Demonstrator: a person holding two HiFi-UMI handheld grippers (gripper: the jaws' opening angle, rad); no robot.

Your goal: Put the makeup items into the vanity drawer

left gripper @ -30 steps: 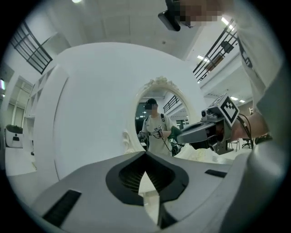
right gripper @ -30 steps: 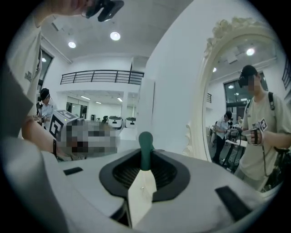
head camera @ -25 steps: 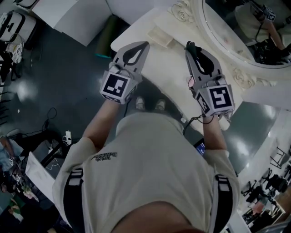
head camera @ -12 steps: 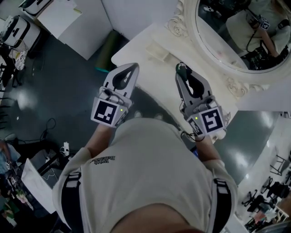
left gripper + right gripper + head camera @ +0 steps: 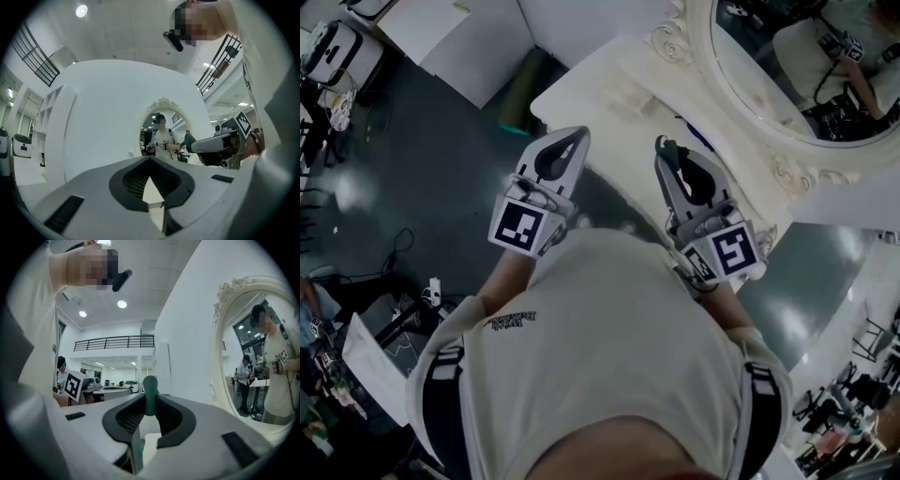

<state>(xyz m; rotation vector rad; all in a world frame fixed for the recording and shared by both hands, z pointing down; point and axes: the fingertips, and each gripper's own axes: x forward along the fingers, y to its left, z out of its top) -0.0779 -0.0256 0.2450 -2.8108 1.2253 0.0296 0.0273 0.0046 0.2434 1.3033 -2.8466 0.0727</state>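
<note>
With my right claw (image 5: 150, 405) clamped on the slim green makeup item (image 5: 150, 389) above the vanity surface (image 5: 591, 80) near its front edge, and my left claw (image 5: 150, 158) closed on nothing, a jolt could twist it loose onto the floor (image 5: 441, 159).

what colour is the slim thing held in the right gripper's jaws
Dark green. The slim makeup item shows clearest in the right gripper view.
</note>
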